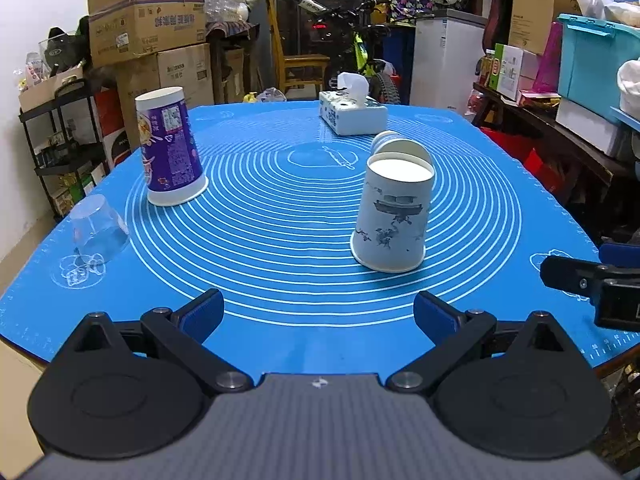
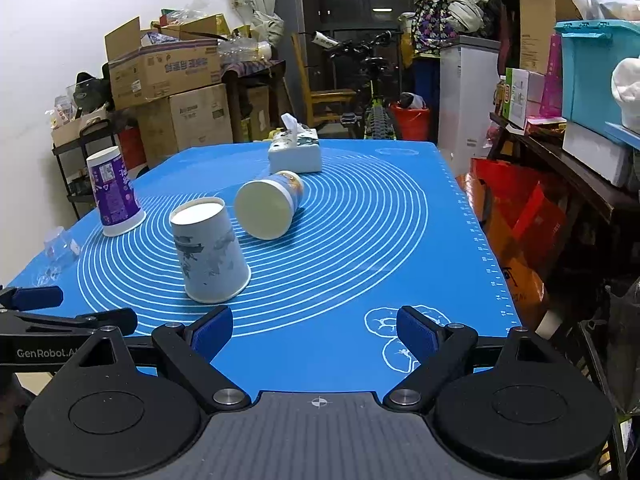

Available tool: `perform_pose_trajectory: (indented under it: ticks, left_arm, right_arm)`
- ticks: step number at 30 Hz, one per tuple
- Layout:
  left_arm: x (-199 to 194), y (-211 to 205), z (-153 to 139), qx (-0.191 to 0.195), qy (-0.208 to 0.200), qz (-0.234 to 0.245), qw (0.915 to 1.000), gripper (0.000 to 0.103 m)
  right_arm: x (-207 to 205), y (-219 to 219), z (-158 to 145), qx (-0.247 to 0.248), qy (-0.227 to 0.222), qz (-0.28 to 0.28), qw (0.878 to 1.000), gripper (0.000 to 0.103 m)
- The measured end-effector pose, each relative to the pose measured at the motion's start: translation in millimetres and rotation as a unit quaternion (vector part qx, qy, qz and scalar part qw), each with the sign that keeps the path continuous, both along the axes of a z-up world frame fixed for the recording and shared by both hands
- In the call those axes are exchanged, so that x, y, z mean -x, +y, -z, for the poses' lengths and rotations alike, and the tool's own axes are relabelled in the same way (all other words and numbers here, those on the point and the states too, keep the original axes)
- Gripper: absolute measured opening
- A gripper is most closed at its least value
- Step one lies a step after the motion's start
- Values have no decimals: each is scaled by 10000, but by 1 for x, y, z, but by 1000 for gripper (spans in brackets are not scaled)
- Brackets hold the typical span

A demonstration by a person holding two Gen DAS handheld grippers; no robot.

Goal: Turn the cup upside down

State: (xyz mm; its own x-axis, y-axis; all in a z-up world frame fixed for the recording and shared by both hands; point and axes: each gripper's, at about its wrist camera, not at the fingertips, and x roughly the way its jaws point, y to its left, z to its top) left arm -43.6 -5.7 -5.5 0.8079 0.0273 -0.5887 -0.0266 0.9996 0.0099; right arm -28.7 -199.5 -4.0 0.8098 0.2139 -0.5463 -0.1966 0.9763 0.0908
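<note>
Mostly hidden in the left wrist view, the lying cup (image 2: 269, 205) peeks out from behind the white cup (image 1: 394, 216). The clear glass (image 1: 98, 228) is hard to see against the blue mat (image 1: 280, 272) on the worktop. Three paper cups show: the white cup and the purple cup (image 1: 170, 146) stand upside down, one lies sideways near the tissue box (image 1: 352, 110). Both the left gripper (image 1: 319, 314) and right gripper (image 2: 316, 330) are spread wide and hold nothing.

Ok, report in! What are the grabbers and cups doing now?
Left gripper and right gripper open, empty. Orange cup lies on its side; white cup and purple cup upside down. Nothing blocking.
</note>
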Motion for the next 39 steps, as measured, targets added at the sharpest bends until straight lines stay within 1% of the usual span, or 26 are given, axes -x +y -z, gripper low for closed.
perform_pose_trajectory:
  ticks: [11,39]
  left_arm:
    - [1,-4,0,-73,-15,88,9999,100]
    - [0,-5,1,-112,20,116,9999,100]
  right_arm:
    - [-1,1,4,-7,49,20,10000,90]
    - [-2,2,7,74,60,-6,10000,90]
